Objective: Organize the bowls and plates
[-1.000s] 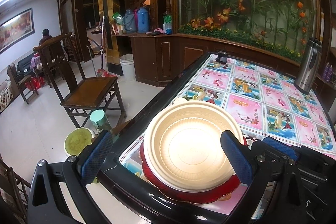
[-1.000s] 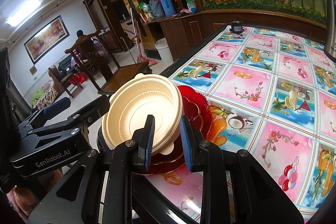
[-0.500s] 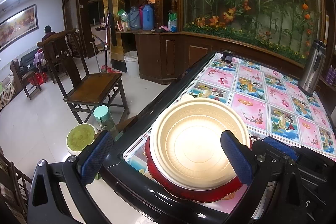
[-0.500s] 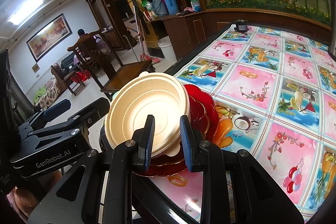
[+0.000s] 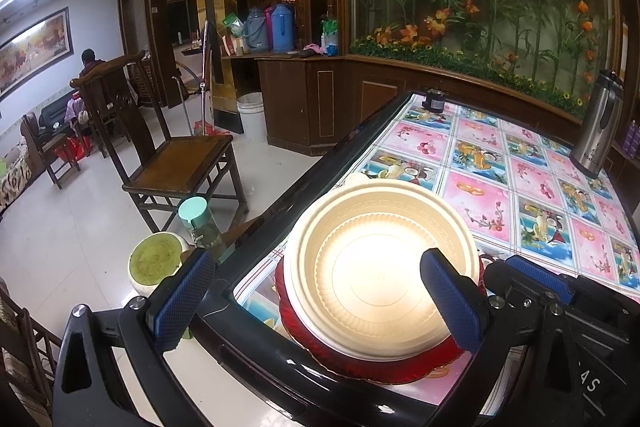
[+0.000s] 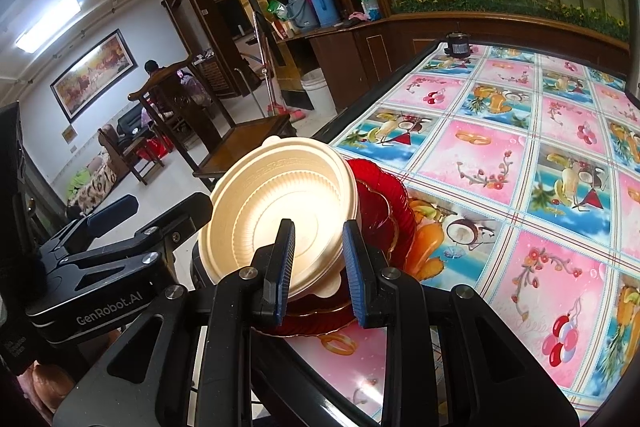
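Resting at the near left corner of the table (image 5: 532, 187), the cream bowl (image 5: 380, 267) sits on top of a stack of red plates (image 5: 360, 363). The bowl is upright, its ribbed inner wall and flat bottom brightly lit. The red plates show as a scalloped rim beneath and around the bowl, widest at the near side and at the right in the right wrist view.

Left gripper (image 5: 320, 303): jaws spread wide. The left blue pad hangs over the floor outside the table's black edge; the right blue pad lies in front of the bowl's right near rim. Whether that pad touches the bowl cannot be told. Nothing is clamped.

Right gripper (image 6: 318, 267): jaws stand narrowly apart. The bowl's near rim appears in the gap between the two blue pads. Whether the pads pinch that rim cannot be told; a slit remains visible on each side of it.

Table surface: a cloth of pink and blue fruit and flower squares. A steel flask (image 5: 598, 129) stands at the far right edge. A small dark jar (image 5: 435, 101) stands at the far left corner.

Floor, left of the table: a wooden chair (image 5: 176, 159), a mint-capped bottle (image 5: 198, 223) and a green-topped round object (image 5: 156, 259) just beside it.
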`<action>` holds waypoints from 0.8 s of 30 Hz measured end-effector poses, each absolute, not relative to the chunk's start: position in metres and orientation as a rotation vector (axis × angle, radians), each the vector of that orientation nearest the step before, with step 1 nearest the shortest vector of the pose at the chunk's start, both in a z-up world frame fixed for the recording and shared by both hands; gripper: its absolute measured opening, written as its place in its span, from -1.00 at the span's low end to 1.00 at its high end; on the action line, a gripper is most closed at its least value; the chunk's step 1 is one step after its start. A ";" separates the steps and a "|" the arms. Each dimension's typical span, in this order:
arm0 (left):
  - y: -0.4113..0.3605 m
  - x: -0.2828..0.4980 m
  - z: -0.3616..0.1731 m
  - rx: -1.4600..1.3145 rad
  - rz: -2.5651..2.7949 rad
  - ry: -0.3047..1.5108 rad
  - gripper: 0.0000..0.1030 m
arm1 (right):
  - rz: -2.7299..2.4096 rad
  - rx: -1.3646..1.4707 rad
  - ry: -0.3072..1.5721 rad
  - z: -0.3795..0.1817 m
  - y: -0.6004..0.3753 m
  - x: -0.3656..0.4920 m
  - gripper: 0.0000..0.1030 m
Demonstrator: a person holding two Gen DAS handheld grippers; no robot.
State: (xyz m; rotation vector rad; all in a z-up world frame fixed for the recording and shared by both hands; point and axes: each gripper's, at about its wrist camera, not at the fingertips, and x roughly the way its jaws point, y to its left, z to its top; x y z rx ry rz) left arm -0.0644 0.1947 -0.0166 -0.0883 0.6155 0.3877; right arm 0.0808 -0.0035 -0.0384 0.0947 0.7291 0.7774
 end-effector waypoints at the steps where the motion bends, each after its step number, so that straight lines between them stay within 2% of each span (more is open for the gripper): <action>1: 0.195 -0.064 -0.018 -0.089 0.389 0.618 0.99 | 0.777 0.096 0.730 -0.038 -0.004 0.082 -0.52; 24: 0.196 -0.064 -0.019 -0.090 0.398 0.625 0.99 | 0.780 0.099 0.738 -0.041 -0.001 0.079 -0.52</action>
